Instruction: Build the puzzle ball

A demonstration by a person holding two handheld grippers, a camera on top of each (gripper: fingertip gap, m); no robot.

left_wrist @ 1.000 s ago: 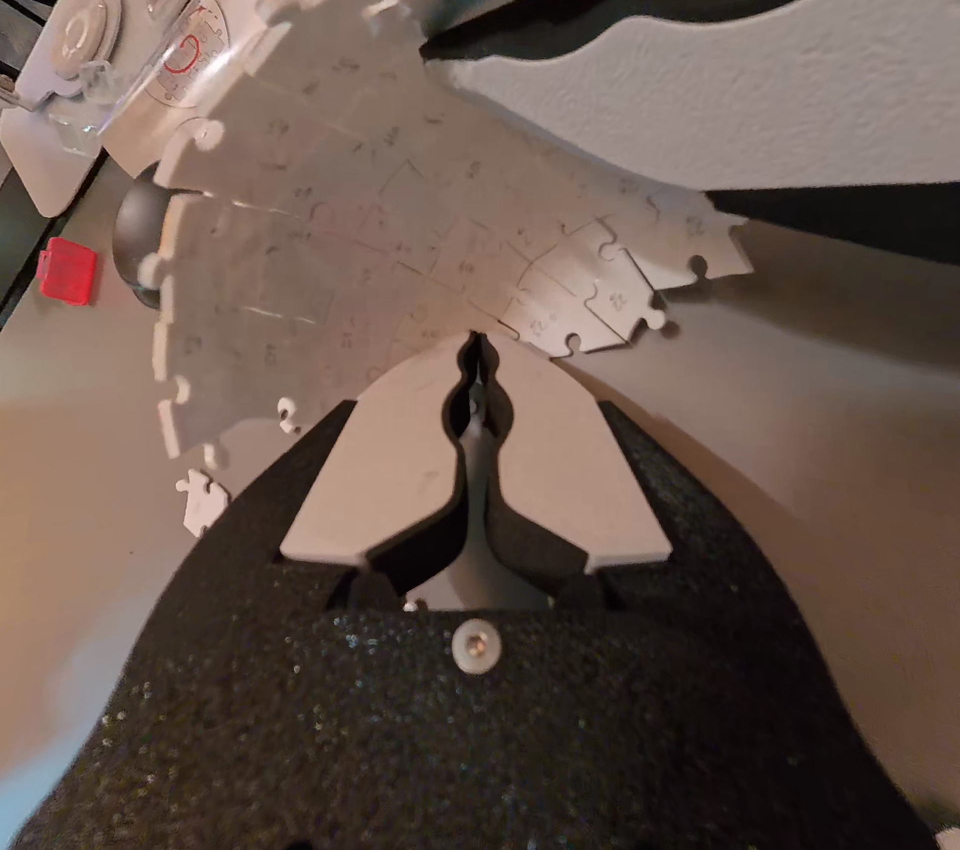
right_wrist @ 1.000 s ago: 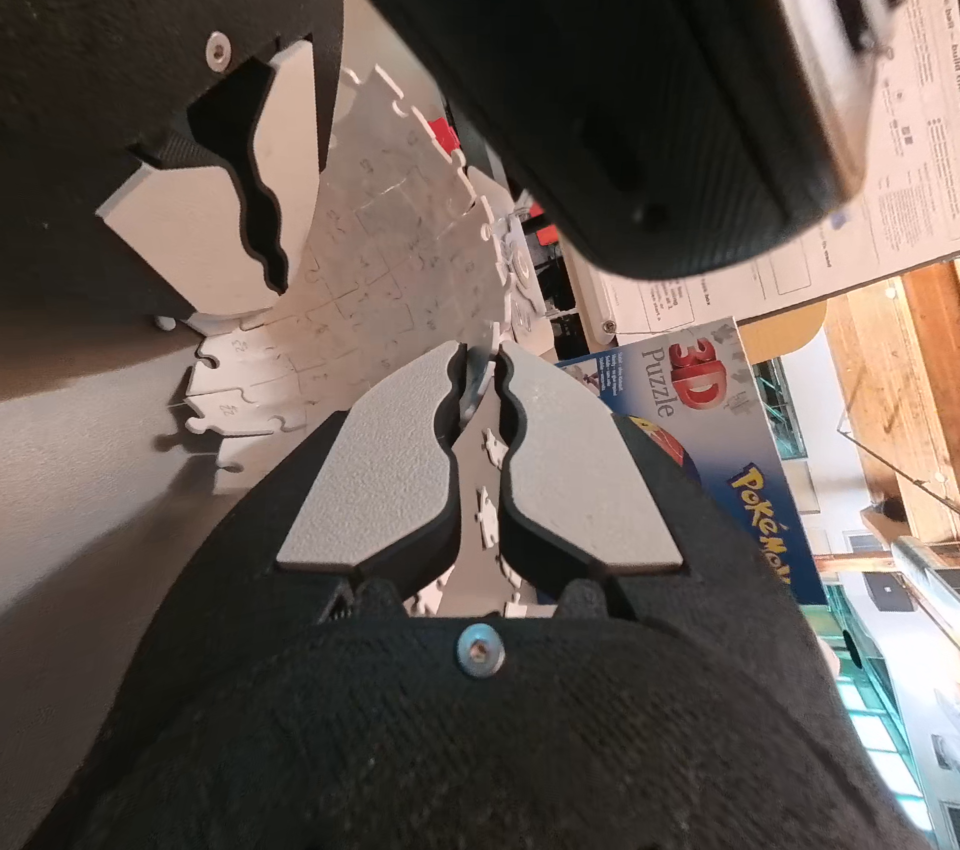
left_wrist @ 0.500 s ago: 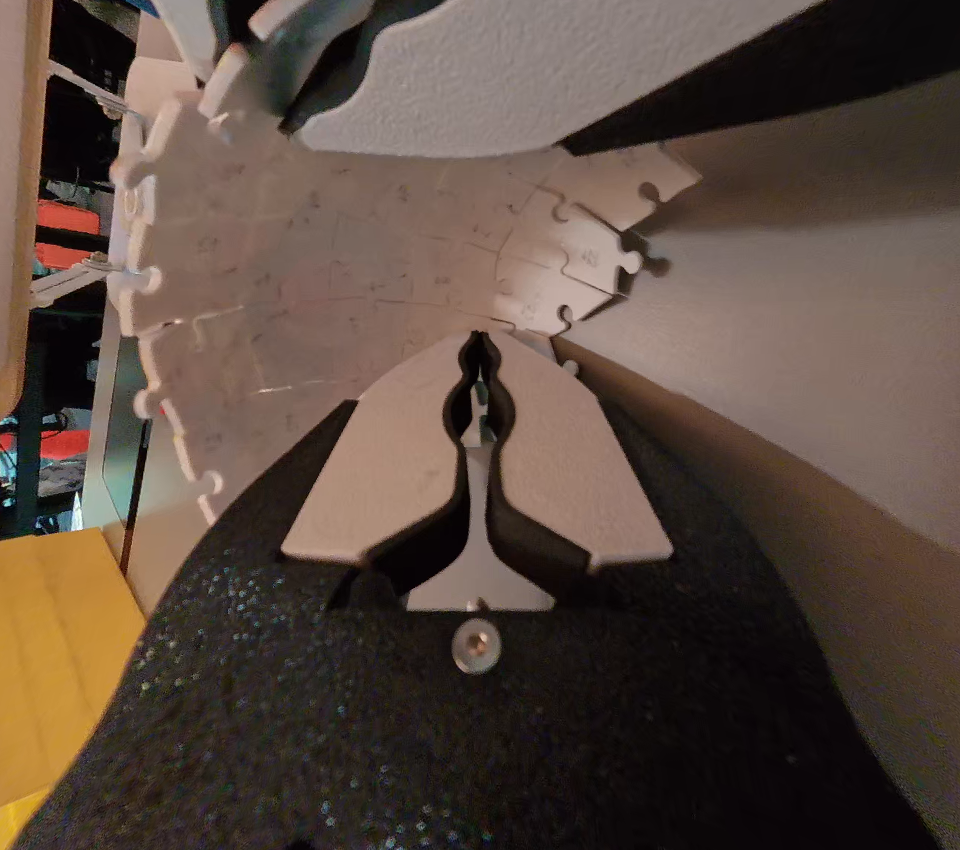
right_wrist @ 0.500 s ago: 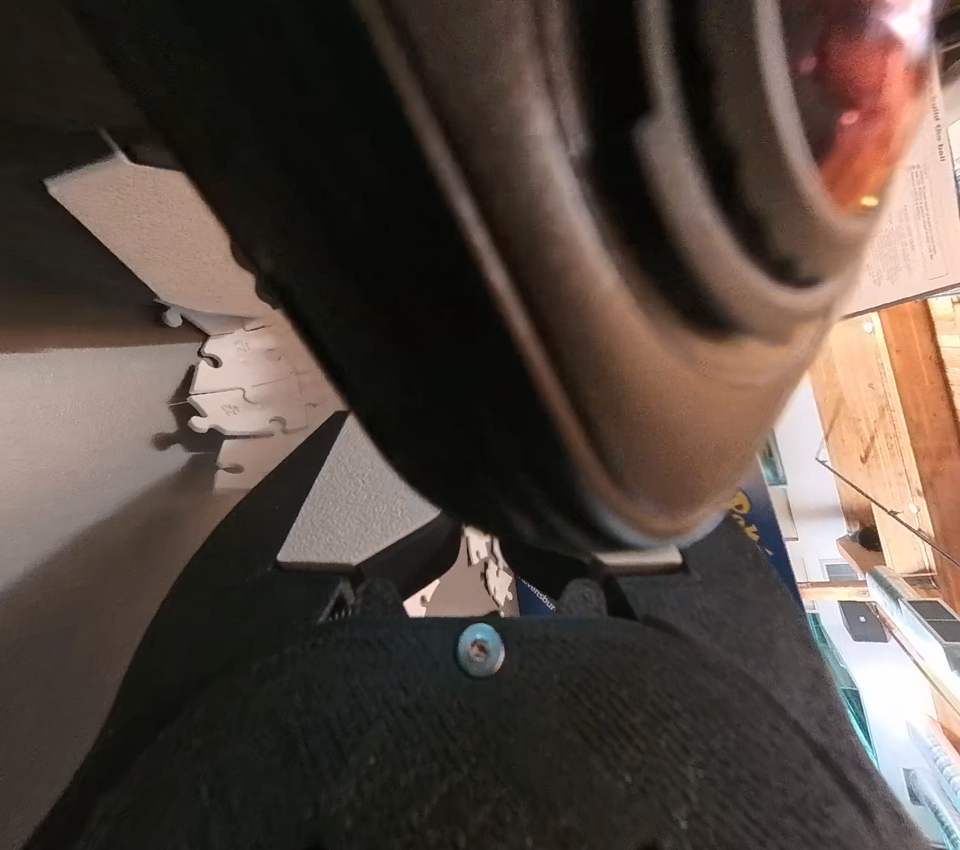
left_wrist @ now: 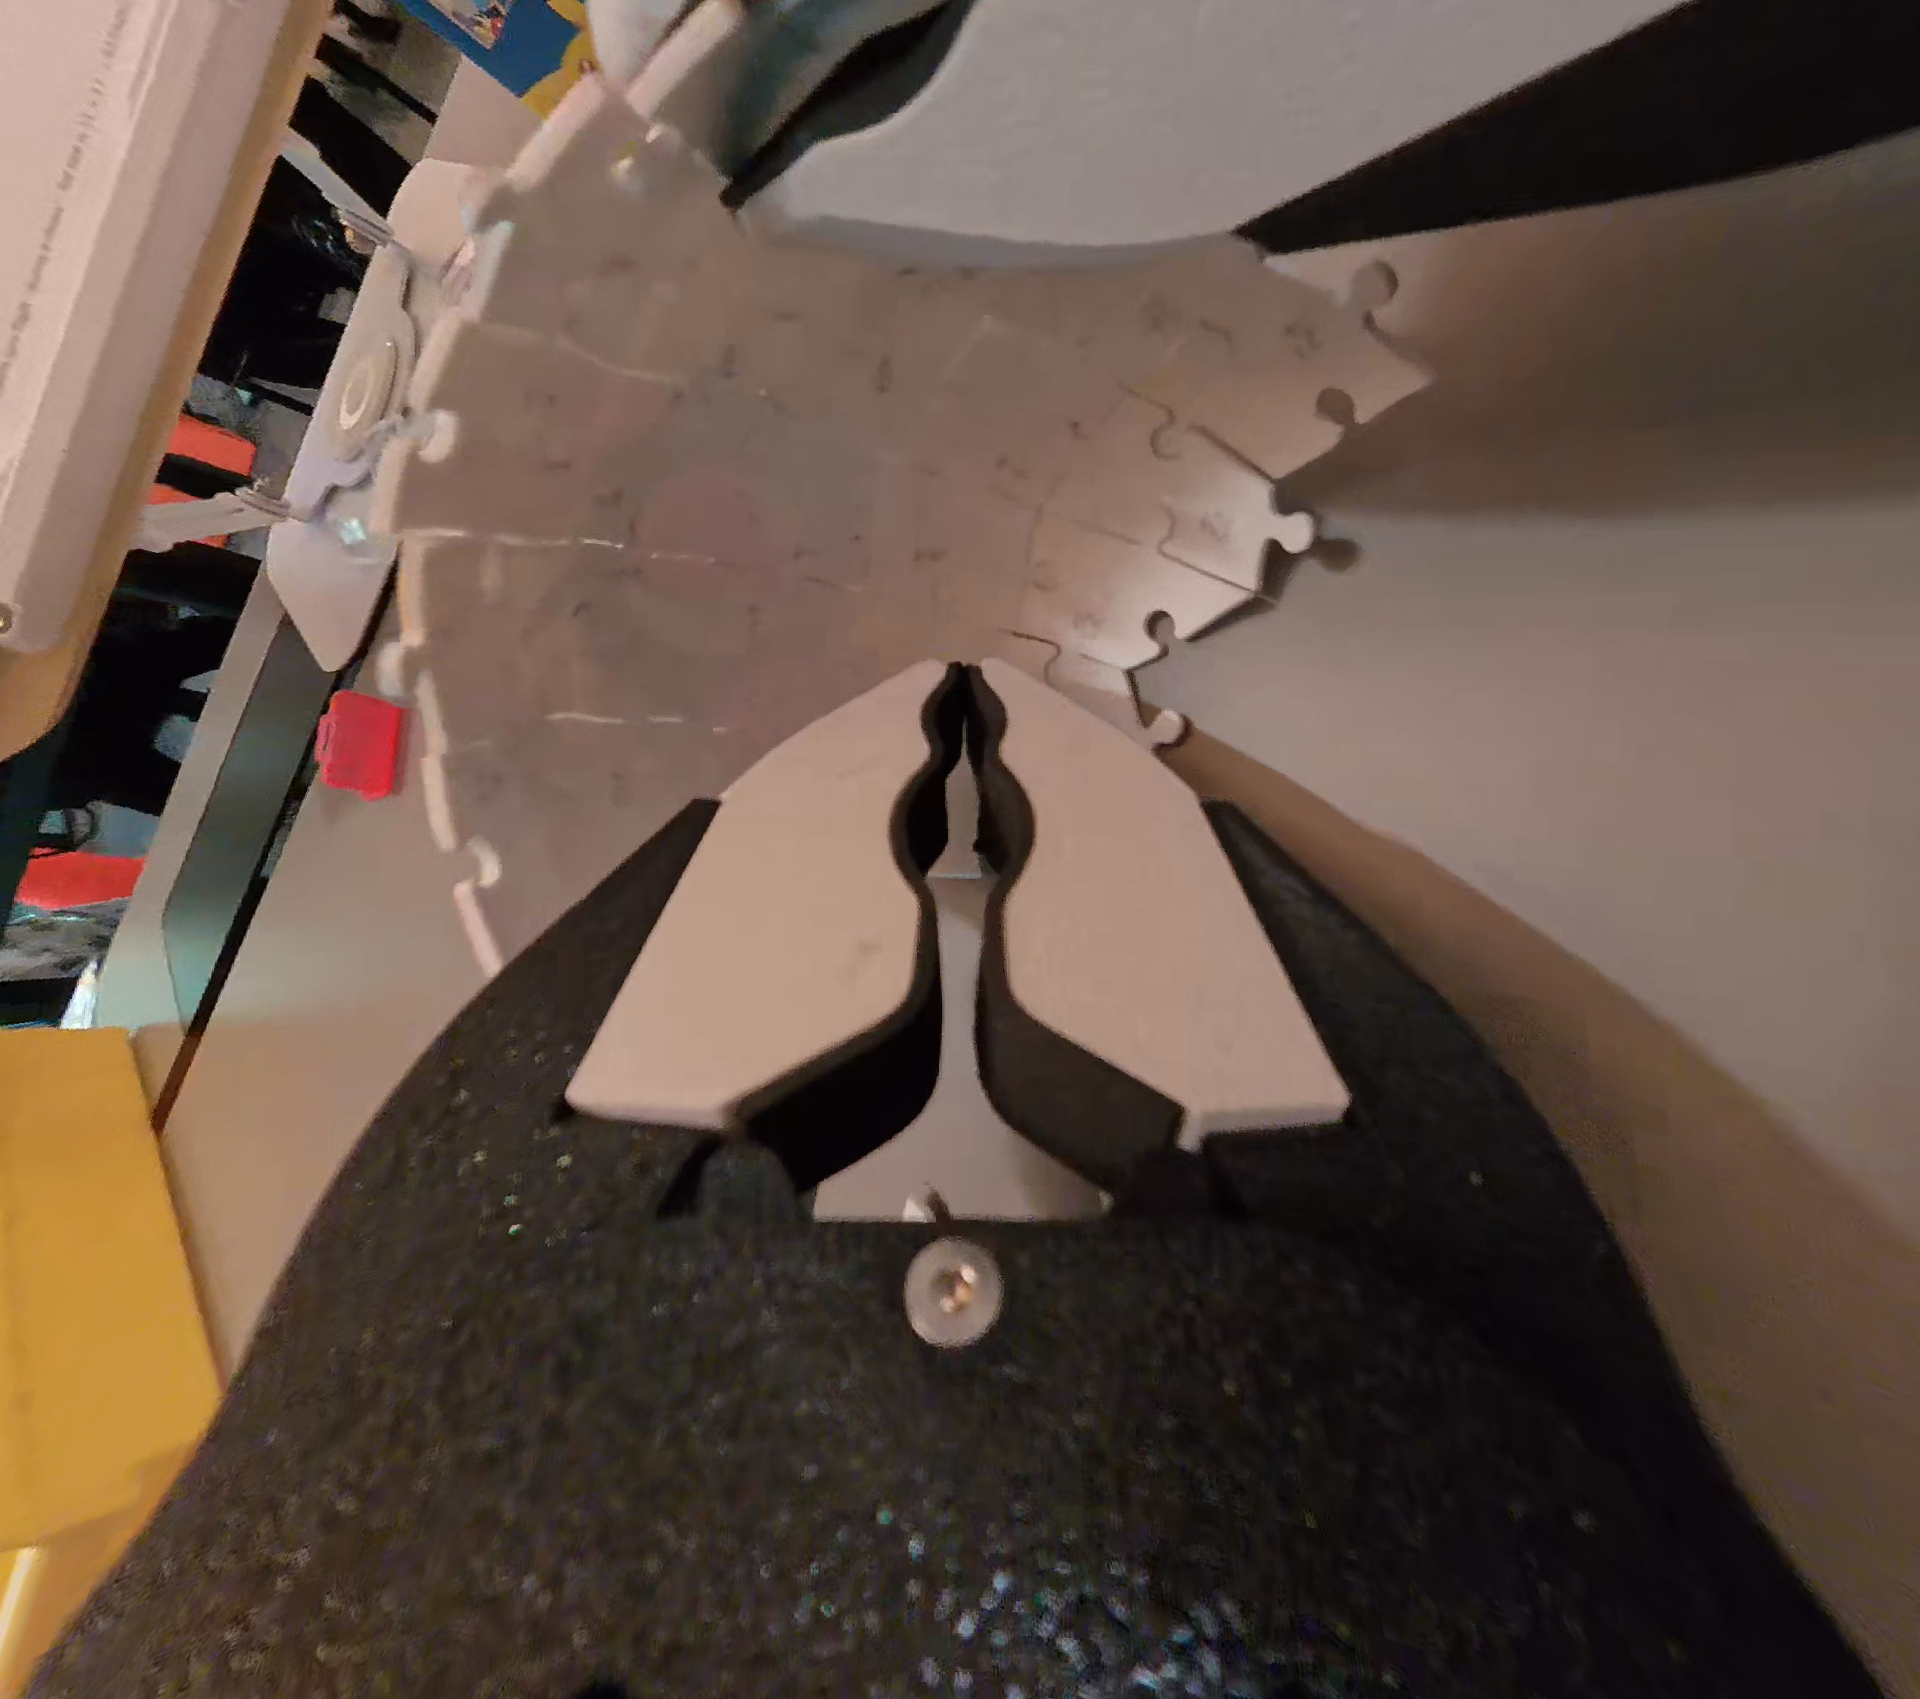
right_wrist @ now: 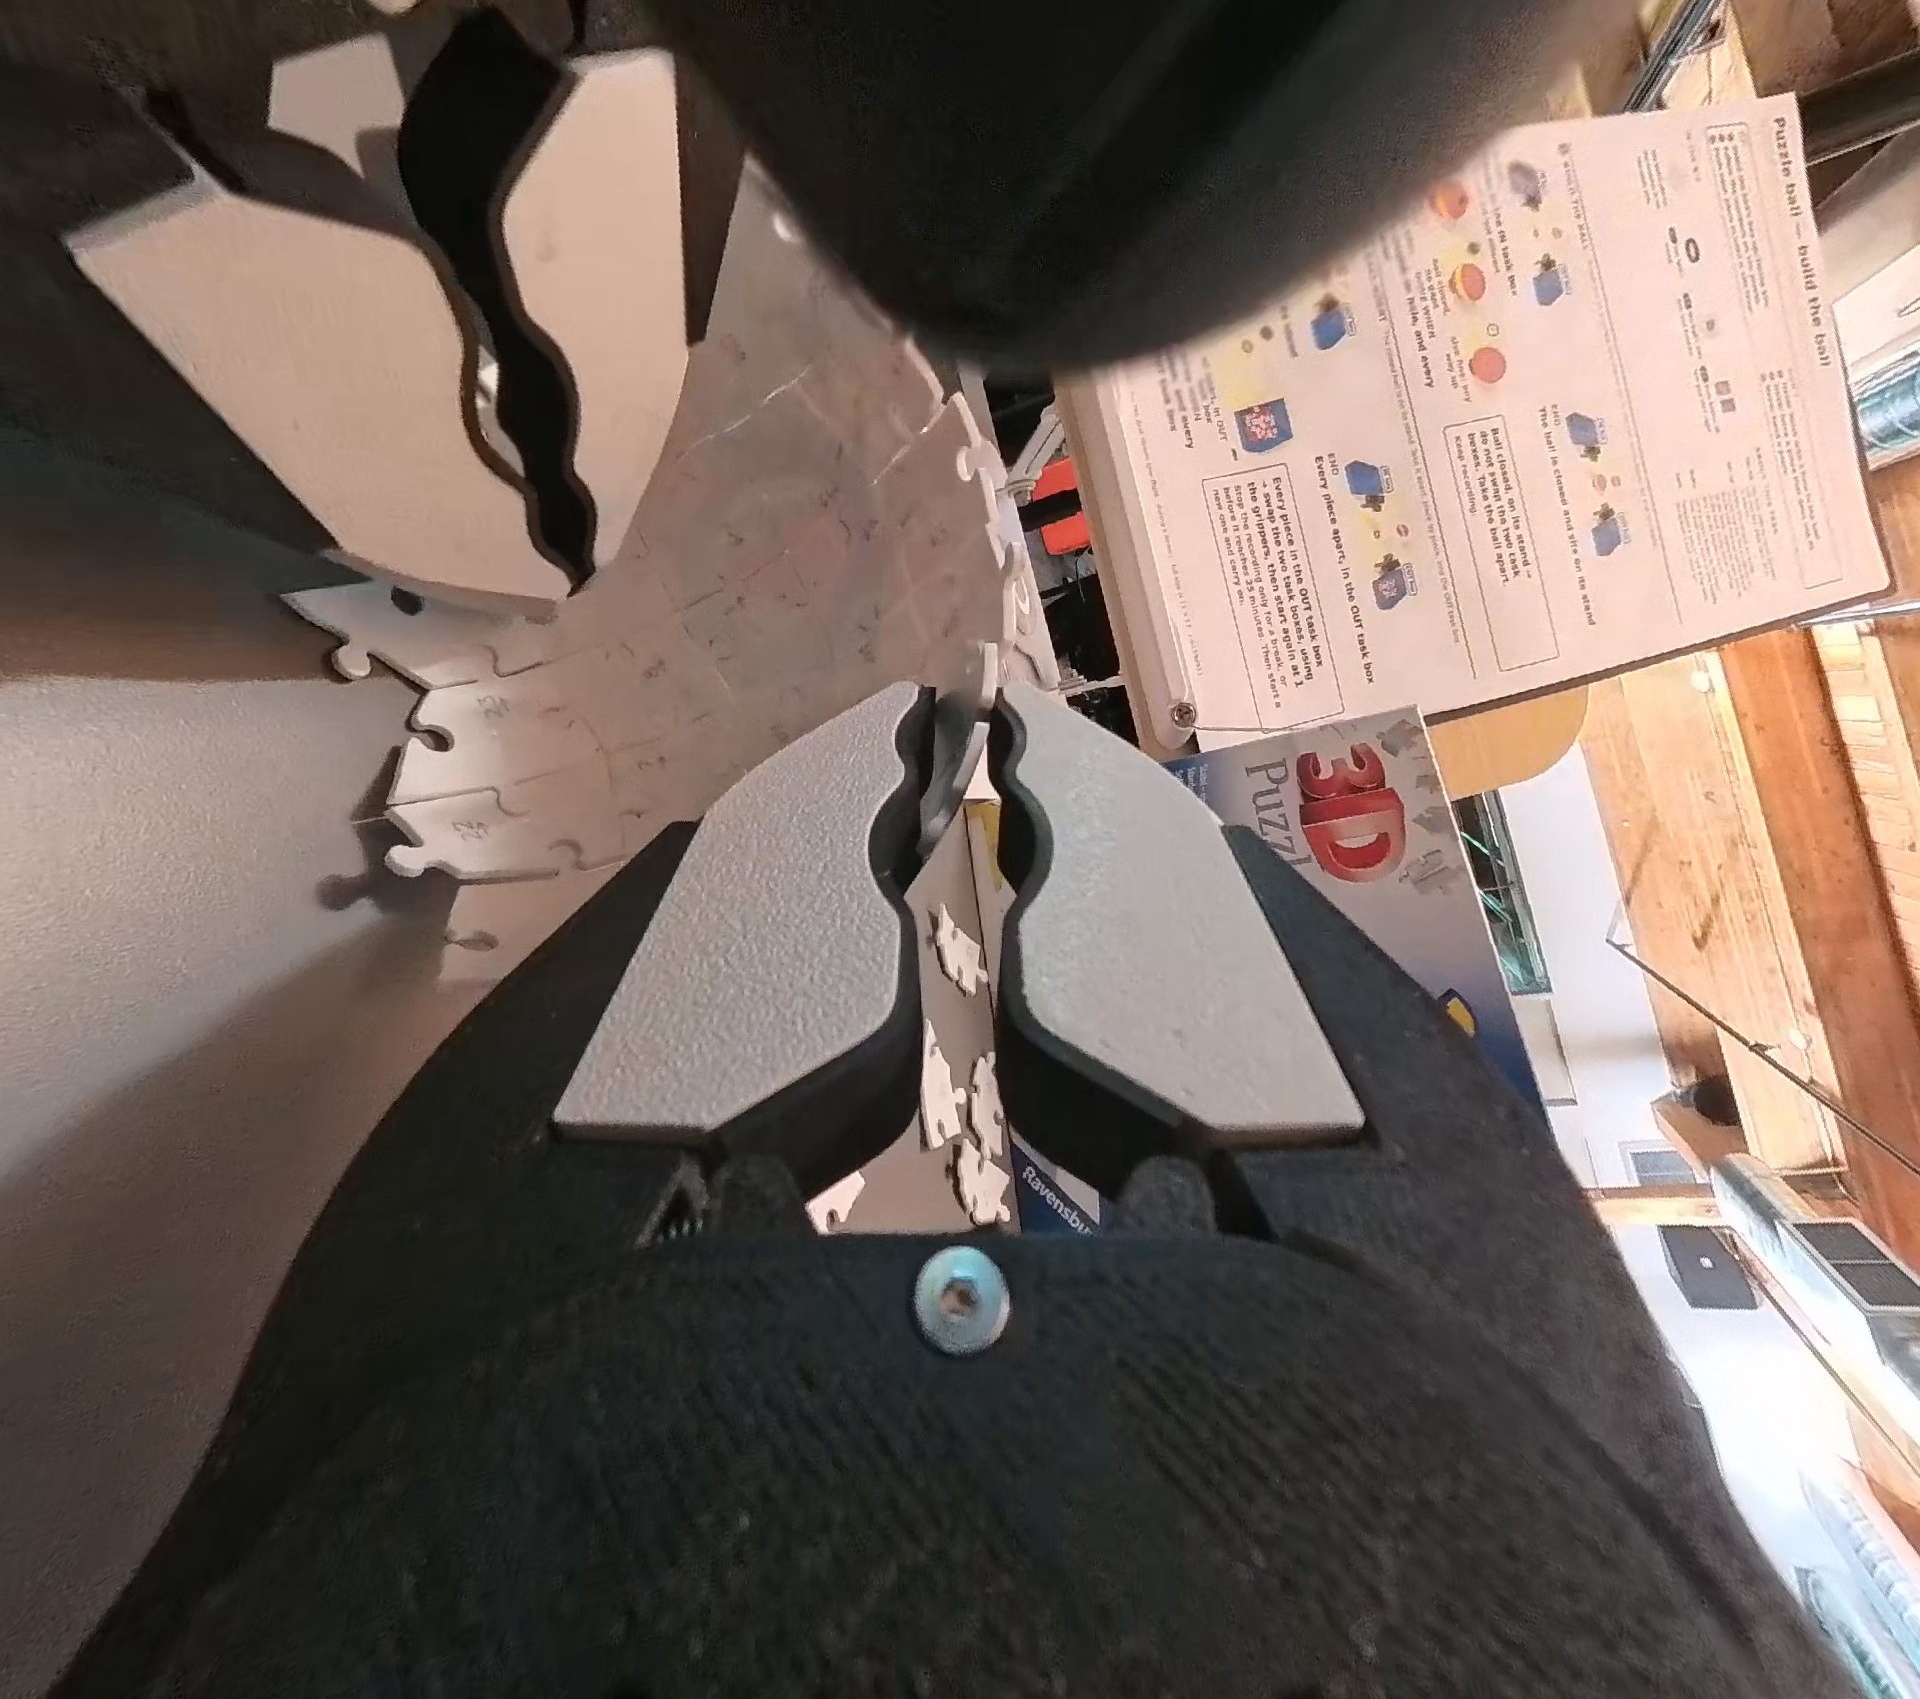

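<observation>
Left tongs (left_wrist: 961,678) clamped on puzzle shell (left_wrist: 790,496) edge; right tongs (right_wrist: 961,714) pinch opposite rim, steadying curved shell above desk (left_wrist: 1621,610).

Puzzle shell (left_wrist: 790,506): pale grey-white inside, faint dark markings on pieces, thin seam lines. Gripper fingers (left_wrist: 821,911): light grey, textured, black edges; gripper bodies (left_wrist: 935,1441) black, speckled. Counter (left_wrist: 1610,714) plain grey-beige. Small block (left_wrist: 361,740) red. Box (right_wrist: 1382,828): blue, red lettering, white puzzle-piece pattern. Sheet (right_wrist: 1507,423): white, small coloured pictures. Yellow surface (left_wrist: 83,1254) at left edge.
</observation>
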